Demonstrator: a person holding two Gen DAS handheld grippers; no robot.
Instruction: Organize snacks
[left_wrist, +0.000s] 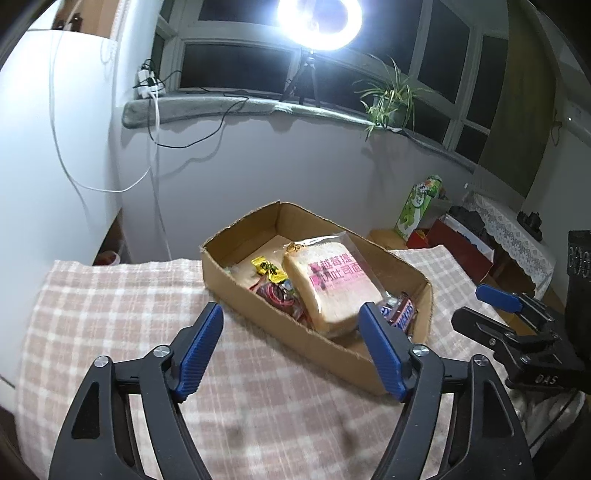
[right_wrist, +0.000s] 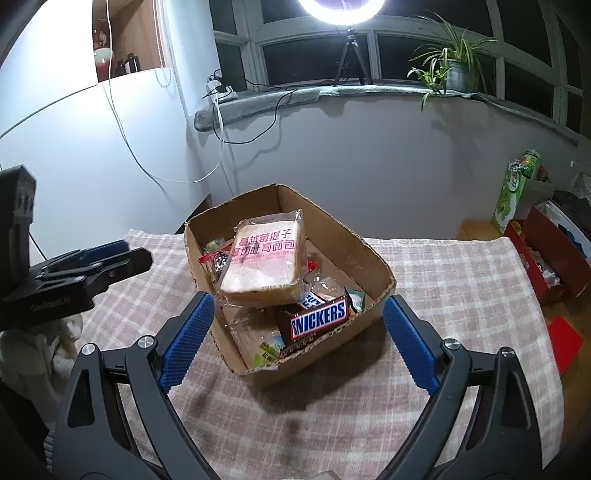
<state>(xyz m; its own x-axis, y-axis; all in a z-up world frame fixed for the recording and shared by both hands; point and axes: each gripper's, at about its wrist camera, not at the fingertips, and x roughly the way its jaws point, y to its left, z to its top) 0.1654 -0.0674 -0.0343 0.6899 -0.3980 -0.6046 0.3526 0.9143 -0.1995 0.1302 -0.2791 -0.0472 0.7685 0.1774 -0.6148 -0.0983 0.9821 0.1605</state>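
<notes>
An open cardboard box (left_wrist: 236, 284) (right_wrist: 373, 254) sits on the checked cloth. Inside lies a wrapped bread slice with pink print (left_wrist: 332, 288) (right_wrist: 262, 258), leaning on a Snickers bar (left_wrist: 400, 312) (right_wrist: 321, 317), a yellow candy wrapper (left_wrist: 267, 271) and red wrapped snacks (left_wrist: 280, 295). My left gripper (left_wrist: 291, 321) hangs open over the box's near wall, nothing between its blue pads. My right gripper (right_wrist: 299, 314) stands open too, its fingers straddling the near end of the box without touching it. Each gripper shows in the other's view, the right one (left_wrist: 491, 306) and the left one (right_wrist: 122, 254).
The checked cloth (left_wrist: 110, 314) (right_wrist: 461, 295) covers the table. A green carton (left_wrist: 415, 210) (right_wrist: 513, 195) and a red box (left_wrist: 458, 243) (right_wrist: 550, 258) stand at the right. A windowsill with a plant (right_wrist: 450, 66), a ring light on a tripod (left_wrist: 306, 74) and hanging cables lie behind.
</notes>
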